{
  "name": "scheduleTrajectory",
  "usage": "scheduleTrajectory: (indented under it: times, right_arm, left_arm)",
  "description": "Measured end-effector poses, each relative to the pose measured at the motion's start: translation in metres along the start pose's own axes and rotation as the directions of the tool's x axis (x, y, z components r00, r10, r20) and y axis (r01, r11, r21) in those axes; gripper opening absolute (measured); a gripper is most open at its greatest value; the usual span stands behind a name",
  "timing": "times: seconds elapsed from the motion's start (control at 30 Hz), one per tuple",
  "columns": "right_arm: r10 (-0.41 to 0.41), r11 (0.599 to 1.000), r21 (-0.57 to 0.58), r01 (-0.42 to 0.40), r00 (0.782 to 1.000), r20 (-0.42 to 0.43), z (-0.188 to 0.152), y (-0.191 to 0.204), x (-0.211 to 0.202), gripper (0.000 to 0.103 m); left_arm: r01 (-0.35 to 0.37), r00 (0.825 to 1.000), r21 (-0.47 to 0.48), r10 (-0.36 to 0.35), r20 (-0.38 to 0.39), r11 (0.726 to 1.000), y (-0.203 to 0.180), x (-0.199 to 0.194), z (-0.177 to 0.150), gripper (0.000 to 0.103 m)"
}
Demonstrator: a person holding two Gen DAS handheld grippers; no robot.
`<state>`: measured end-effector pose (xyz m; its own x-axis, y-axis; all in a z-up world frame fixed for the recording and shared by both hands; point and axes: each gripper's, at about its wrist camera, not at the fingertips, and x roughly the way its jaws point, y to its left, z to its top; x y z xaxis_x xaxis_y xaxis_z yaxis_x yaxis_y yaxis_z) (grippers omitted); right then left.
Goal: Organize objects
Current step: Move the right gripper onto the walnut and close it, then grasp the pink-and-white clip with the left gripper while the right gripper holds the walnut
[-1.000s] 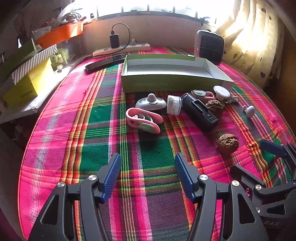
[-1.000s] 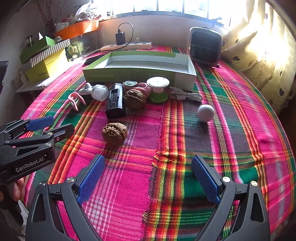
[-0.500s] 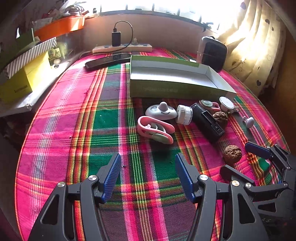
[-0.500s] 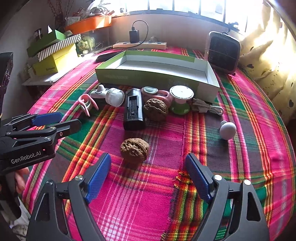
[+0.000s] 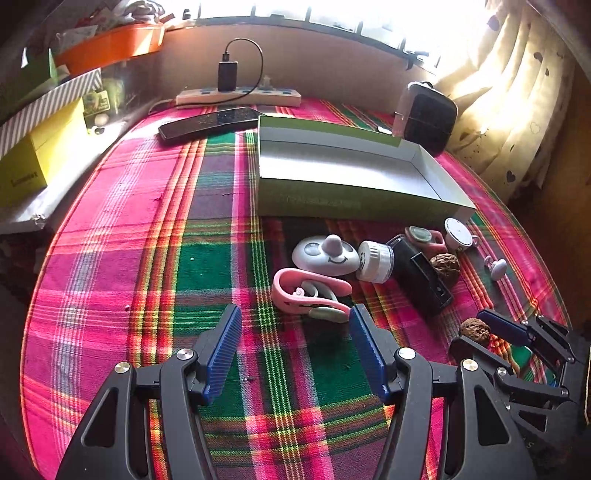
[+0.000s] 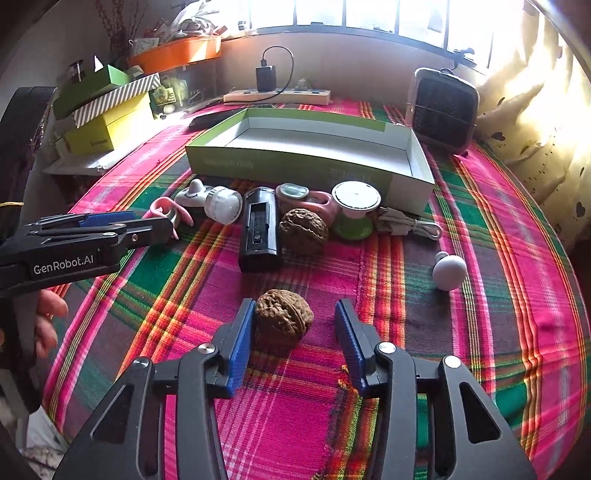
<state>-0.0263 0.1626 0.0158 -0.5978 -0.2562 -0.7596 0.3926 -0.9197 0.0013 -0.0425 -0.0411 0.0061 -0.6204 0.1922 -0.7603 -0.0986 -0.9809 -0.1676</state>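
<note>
Plaid tablecloth [image 6: 480, 221] under a bright window [image 6: 369, 14], curtain [image 6: 546, 110] beside.

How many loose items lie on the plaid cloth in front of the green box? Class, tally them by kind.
Brown wrinkled walnuts: 2
Black rectangular device: 1
White ribbed round cap: 1
White smiley-faced gadget: 1
Pink curved clip: 1
Pink gadget with green window: 1
White-topped green spool: 1
Grey knob: 1
Grey cable: 1
Total: 10

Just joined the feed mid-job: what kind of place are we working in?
Most likely a home room: a table by a window, covered with a plaid tablecloth, with a curtain, a power strip and stacked boxes around it.
</note>
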Motion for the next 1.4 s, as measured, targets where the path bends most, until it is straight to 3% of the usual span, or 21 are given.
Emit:
scheduleTrajectory:
  times: [0.33, 0.5, 0.6, 0.8, 1.07, 1.4]
  right_arm:
    - [0.003, 1.0, -0.005, -0.003, 1.0, 0.001, 0.0, -0.001, 0.0, 0.039]
    - [-0.001, 1.0, -0.008, 0.001, 1.0, 0.001, 0.0, -0.002, 0.0, 0.035]
    - [-0.001, 1.0, -0.008, 0.001, 1.0, 0.001, 0.0, -0.002, -0.001, 0.031]
    - [-0.003, 1.0, -0.007, 0.003, 1.0, 0.002, 0.001, -0.003, -0.001, 0.031]
    - [-0.004, 1.0, -0.004, 0.004, 1.0, 0.005, 0.0, -0.003, -0.001, 0.031]
    - [-0.007, 1.0, -0.003, 0.007, 1.0, 0.006, 0.001, -0.001, -0.001, 0.031]
  left_arm:
    - [0.093, 0.996, 0.07, -0.092, -0.021, 0.993, -0.019, -0.002, -0.004, 0.059]
    - [0.171, 0.985, 0.078, -0.168, -0.039, 0.982, -0.019, -0.005, -0.006, 0.059]
    - [0.113, 0.994, 0.076, -0.113, -0.008, 0.991, -0.01, -0.008, 0.0, 0.059]
    - [0.115, 0.993, 0.033, -0.115, 0.006, 0.993, 0.007, -0.003, 0.02, 0.059]
    - [0.18, 0.984, 0.067, -0.179, -0.017, 0.981, 0.005, 0.011, 0.035, 0.059]
    - [0.248, 0.968, 0.037, -0.246, -0.055, 0.968, 0.01, 0.012, 0.023, 0.059]
